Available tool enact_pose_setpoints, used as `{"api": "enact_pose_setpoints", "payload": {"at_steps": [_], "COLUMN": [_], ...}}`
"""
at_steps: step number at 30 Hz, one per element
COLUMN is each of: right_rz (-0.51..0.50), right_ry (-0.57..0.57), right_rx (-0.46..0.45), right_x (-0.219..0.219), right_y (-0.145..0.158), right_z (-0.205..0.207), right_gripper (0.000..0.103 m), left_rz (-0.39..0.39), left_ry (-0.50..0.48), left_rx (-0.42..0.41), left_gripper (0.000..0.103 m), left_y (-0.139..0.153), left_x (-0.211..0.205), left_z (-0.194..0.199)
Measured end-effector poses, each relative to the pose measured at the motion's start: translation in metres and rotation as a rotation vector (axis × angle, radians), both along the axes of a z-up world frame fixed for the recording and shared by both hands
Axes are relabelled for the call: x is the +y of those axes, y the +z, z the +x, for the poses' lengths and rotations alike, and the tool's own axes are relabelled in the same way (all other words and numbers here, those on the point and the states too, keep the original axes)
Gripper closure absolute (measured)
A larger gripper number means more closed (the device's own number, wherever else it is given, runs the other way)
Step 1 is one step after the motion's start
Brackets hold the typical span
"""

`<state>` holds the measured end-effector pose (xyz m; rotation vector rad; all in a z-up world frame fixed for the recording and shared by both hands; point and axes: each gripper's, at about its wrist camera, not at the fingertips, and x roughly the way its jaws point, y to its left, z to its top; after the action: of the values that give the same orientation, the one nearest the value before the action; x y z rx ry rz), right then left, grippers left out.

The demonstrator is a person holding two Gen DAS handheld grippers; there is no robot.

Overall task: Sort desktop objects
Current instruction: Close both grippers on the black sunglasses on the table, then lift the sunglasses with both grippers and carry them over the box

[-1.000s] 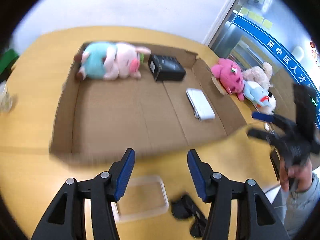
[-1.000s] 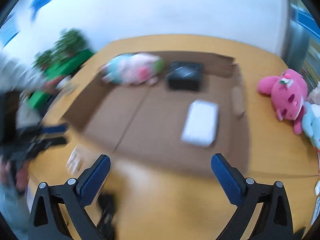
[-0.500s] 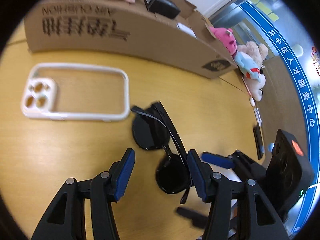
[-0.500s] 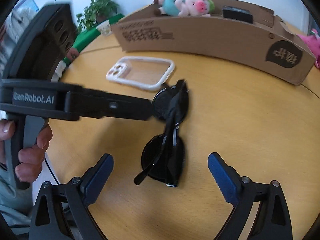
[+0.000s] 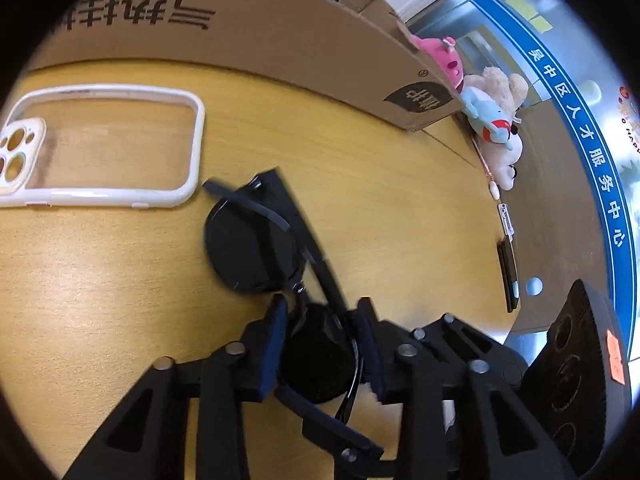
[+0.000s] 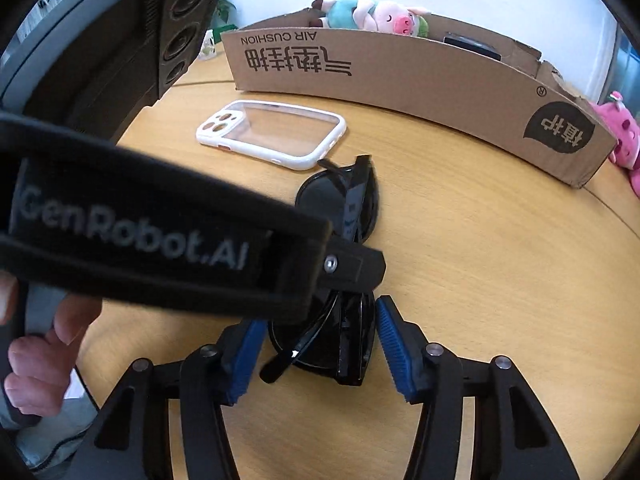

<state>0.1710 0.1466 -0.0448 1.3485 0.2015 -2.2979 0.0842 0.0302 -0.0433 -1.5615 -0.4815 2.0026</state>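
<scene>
In the right wrist view, reading from the left edge, the left hand-held gripper (image 6: 352,268) enters as a dark bar from the left of the frame, carried by a hand (image 6: 36,360) at lower left, and its tip overlaps the middle of the sunglasses (image 6: 340,272) at frame centre. The folded sunglasses lie on the wooden table (image 6: 500,280) with their long axis running from bottom centre toward upper centre, roughly along the line in which the right hand-held gripper (image 6: 320,352) points. The near lens sits between the blue pads of the right hand-held gripper, whose jaws are closing; narrow gaps are visible on both sides, so it holds nothing yet. In the left wrist view, the white phone case (image 5: 100,144) lies at upper left, just beside the far tip of the sunglasses (image 5: 256,248), which run diagonally from centre toward bottom centre. The left hand-held gripper (image 5: 324,344) straddles the lower lens, jaws closing, with the pads at or very near the frame; contact cannot be confirmed. Both hand-held grippers are at the same end of the sunglasses, so neither is clearly nearer. The cardboard box (image 5: 280,36) spans the top of the frame, beyond the sunglasses, and is the probable destination.
</scene>
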Motion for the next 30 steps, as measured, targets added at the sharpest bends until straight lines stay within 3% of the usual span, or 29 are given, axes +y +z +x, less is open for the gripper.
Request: {"api": "enact_pose_setpoints", "payload": {"at_steps": [1, 8, 13, 19, 24, 30], "right_rz": [-0.014, -0.063, -0.119, -0.161, -0.196, -0.207], "right_ry": [0.0, -0.018, -0.045, -0.053, -0.054, -0.046], "right_rx": [-0.002, -0.022, 0.0, 0.1, 0.189, 0.298], "right_x": [0.0, 0.005, 0.015, 0.022, 0.023, 0.014], "right_y": [-0.001, 0.003, 0.015, 0.049, 0.096, 0.159], "right_z": [0.0, 0.001, -0.001, 0.003, -0.009, -0.054], "right_gripper": [0.07, 0.07, 0.074, 0.076, 0.076, 0.076], "left_rz": [0.013, 0.012, 0.007, 0.019, 0.006, 0.001], "left_ry": [-0.007, -0.022, -0.039, -0.061, -0.091, -0.118], "left_rx": [-0.007, -0.007, 0.053, 0.153, 0.272, 0.411], "left_gripper": [0.093, 0.095, 0.096, 0.096, 0.096, 0.096], "left_y": [0.0, -0.001, 0.017, 0.056, 0.103, 0.166], "left_x": [0.0, 0.01, 0.016, 0.016, 0.017, 0.013], "left_z": [0.0, 0.002, 0.004, -0.002, -0.015, -0.048]}}
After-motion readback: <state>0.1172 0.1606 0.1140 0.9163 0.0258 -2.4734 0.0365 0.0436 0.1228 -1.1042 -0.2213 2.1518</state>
